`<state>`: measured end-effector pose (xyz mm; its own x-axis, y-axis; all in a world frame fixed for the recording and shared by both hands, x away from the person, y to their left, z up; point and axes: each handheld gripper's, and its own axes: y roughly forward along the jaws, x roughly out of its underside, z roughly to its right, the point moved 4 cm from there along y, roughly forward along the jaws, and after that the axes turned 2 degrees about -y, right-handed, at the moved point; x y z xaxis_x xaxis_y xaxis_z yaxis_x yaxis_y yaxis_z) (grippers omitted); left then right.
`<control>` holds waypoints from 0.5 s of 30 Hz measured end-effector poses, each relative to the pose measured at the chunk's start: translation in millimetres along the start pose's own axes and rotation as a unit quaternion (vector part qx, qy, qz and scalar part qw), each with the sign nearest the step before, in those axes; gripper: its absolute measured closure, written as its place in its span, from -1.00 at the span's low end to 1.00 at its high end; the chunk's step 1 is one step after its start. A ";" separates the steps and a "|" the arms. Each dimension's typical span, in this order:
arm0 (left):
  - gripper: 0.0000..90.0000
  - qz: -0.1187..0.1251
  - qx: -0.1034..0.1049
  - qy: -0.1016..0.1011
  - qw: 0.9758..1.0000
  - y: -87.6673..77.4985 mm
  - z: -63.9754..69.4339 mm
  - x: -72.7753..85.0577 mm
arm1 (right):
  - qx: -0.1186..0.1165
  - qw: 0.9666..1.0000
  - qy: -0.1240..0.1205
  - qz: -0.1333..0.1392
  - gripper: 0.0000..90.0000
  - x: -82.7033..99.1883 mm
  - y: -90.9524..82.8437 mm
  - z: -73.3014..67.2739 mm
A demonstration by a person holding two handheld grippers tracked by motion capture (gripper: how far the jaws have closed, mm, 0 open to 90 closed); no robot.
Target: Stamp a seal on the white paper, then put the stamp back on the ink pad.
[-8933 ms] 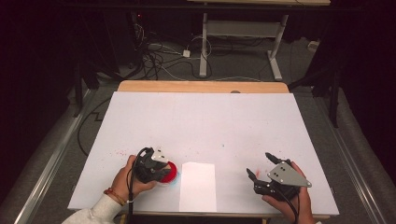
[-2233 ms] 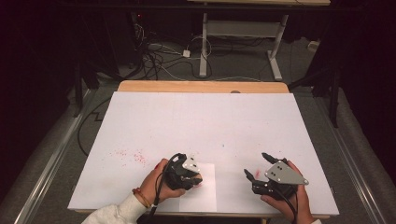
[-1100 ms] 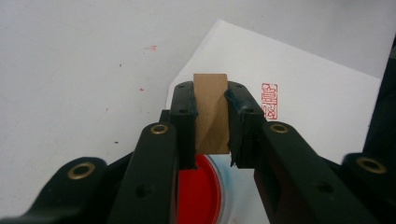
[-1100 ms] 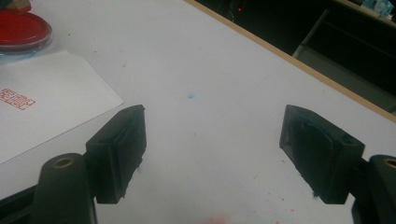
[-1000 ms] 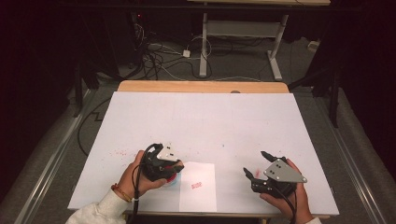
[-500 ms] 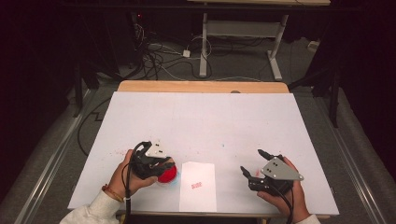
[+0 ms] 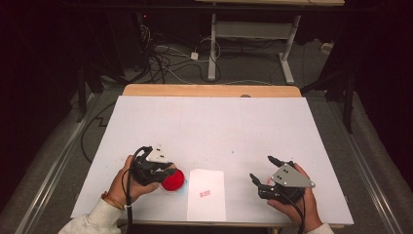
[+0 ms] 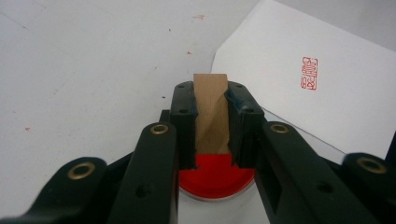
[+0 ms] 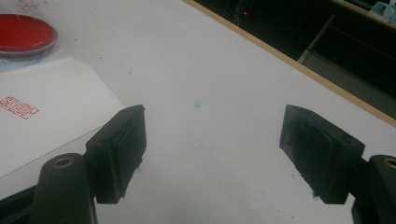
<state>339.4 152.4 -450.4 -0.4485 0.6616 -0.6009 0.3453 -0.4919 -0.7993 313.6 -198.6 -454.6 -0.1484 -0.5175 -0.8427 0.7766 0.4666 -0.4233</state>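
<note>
Left gripper view: wooden stamp [image 8: 211, 109] upright over ink pad [image 8: 215, 175].

The small rectangular wooden stamp block [image 8: 211, 109] is showing a pale brown, matt, faintly grained face, bare of varnish. The black plastic left gripper [image 8: 211, 105] clamping it is looking matt, with brass-coloured metal eyelets shining dully along its arms. The round red ink pad [image 7: 173, 180] is presenting a smooth, saturated red surface inside a glossy clear rim. The white rectangular paper sheet [image 7: 206, 194] near the table's front edge is lying smooth and matt, bearing a red printed seal mark [image 8: 309, 73]. The white table top [image 7: 214, 126] is appearing matt, speckled with red flecks, edged in pale wood at the far side. The black right gripper [image 9: 212, 154] is showing worn, roughened rubbery pads and a matt grey plate.
</note>
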 end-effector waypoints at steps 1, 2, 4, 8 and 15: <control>0.63 -0.001 0.000 0.000 1.000 0.7 -0.2 0.3 | 0.000 1.000 0.000 0.000 -0.48 0.0 0.0 0.0; 0.63 -0.003 -0.001 -0.001 1.000 1.4 -0.4 0.6 | 0.000 1.000 0.000 0.000 -0.48 0.1 0.1 -0.2; 0.63 -0.008 -0.002 0.001 1.000 2.4 -1.0 1.3 | 0.000 1.000 -0.001 -0.001 -0.48 0.2 -0.1 -0.5; 0.63 -0.011 0.000 -0.002 1.000 3.1 -2.3 2.9 | -0.001 1.000 -0.001 0.000 -0.48 0.3 -0.8 -0.8; 0.63 -0.029 0.012 -0.003 1.000 12.0 -2.6 6.8 | -0.003 1.000 0.000 -0.002 -0.48 0.6 1.5 -0.7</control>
<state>342.7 152.5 -464.1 -0.4718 0.6858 -0.5542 0.2987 -0.4671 -0.8322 314.2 -197.7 -456.0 -0.1516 -0.5191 -0.8411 0.7721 0.4691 -0.4287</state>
